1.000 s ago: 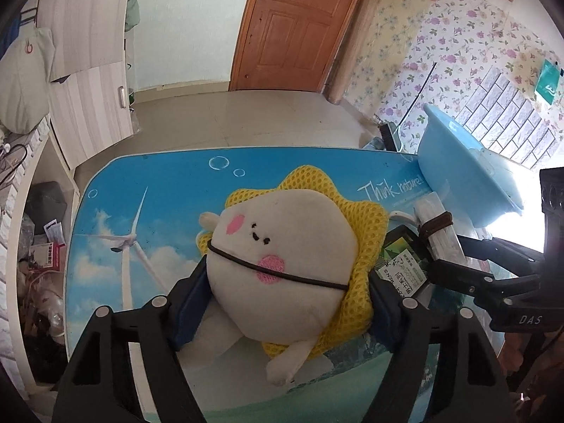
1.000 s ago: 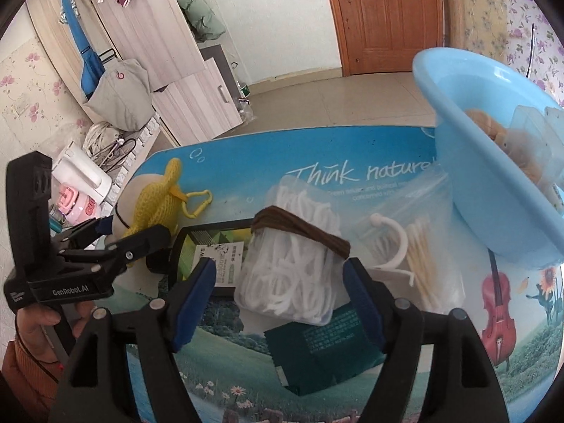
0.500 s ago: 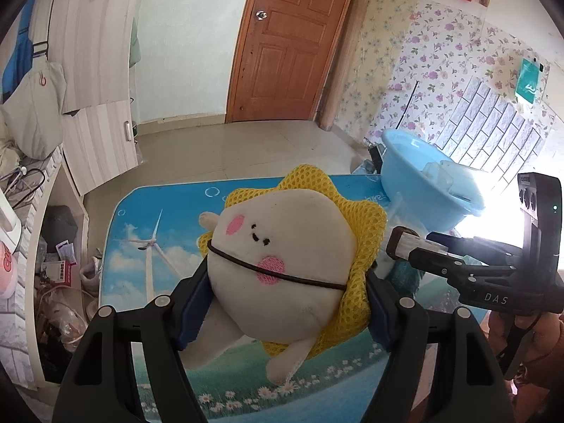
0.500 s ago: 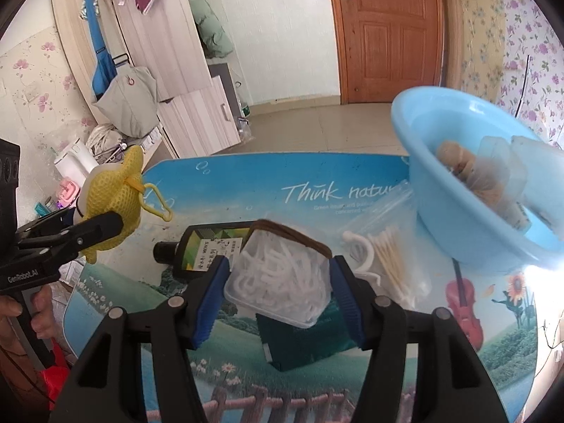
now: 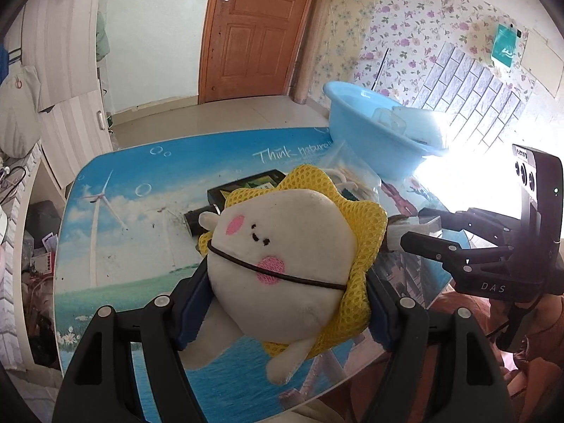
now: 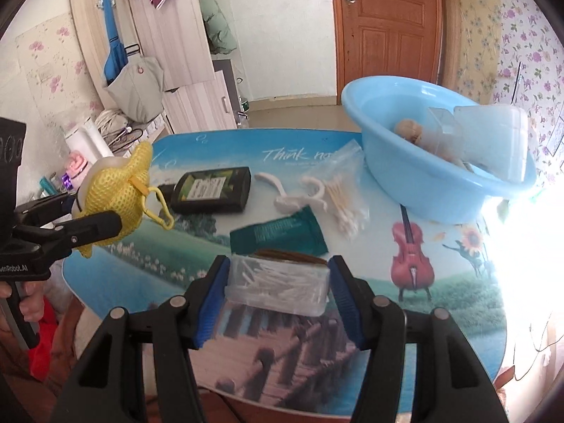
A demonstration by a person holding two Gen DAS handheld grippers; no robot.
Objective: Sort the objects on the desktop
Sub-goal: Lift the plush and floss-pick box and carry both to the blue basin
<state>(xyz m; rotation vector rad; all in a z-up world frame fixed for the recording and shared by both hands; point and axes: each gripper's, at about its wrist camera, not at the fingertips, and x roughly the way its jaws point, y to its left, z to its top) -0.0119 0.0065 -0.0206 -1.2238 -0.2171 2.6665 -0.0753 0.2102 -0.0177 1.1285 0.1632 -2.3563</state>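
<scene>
- Our left gripper (image 5: 287, 282) holds the plush toy (image 5: 282, 246), a white round-faced figure in a yellow mesh cover, with a blue pad pressed on each side; the toy hangs clear above the table (image 5: 116, 232)
- Our right gripper (image 6: 278, 292) is clamped on a clear packet of white plastic picks (image 6: 278, 285) with a brown band round it; its jaws have just been closing onto the packet, which is held above the near part of the table
- On the table lie a dark bottle (image 6: 211, 190), a green sachet (image 6: 278, 234), a white plastic hook (image 6: 292, 194) and a clear bag of cotton swabs (image 6: 345, 194); bottle and sachet lie apart
- The blue basin (image 6: 423, 183) stands at the far right of the table; inside it we see clear plastic containers (image 6: 493, 134) and a brownish item we cannot identify
</scene>
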